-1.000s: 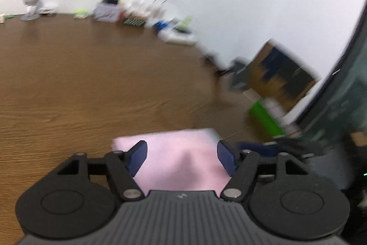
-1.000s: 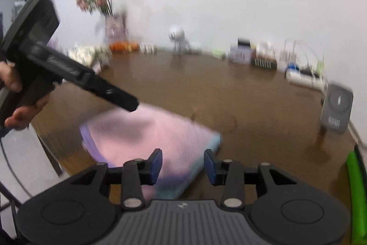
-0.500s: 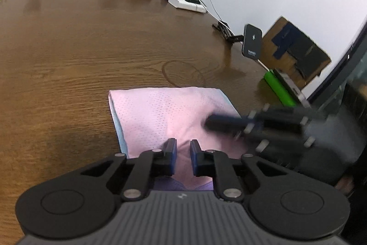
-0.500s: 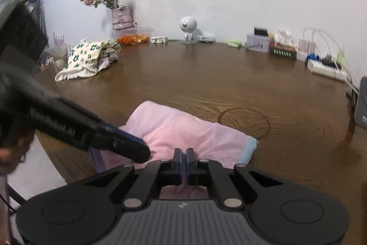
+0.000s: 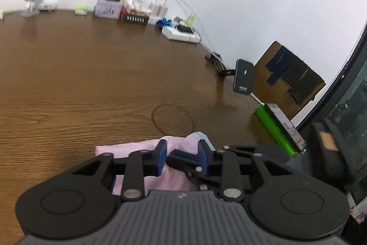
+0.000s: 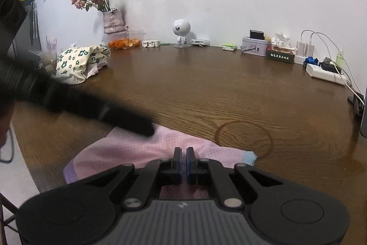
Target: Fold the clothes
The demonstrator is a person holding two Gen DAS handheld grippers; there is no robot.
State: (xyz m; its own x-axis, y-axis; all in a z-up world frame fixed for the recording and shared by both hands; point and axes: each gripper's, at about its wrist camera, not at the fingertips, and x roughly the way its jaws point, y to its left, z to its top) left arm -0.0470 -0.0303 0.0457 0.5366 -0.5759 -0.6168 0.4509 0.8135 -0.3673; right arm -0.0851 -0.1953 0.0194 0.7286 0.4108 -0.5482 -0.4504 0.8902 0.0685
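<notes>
Your pink garment (image 6: 142, 150) lies folded on the near edge of the wooden table (image 6: 229, 88), just near of the ring mark (image 6: 244, 138) in the wood; a light-blue trim corner (image 6: 250, 156) pokes out on its right.

Your right gripper (image 6: 184, 161) has its fingers pinched together, only a sliver of gap, tips down on the pink fabric. Looks like cloth is caught between them, but the view's too tight to be sure.

Your left gripper (image 5: 181, 157) has its fingers parted, straddling a raised bit of the garment. The right gripper's tip sits between them in the left wrist view.

Floral cloth (image 6: 80, 61) is bundled at far left, well apart. Power strip (image 6: 325, 74) at far right.
</notes>
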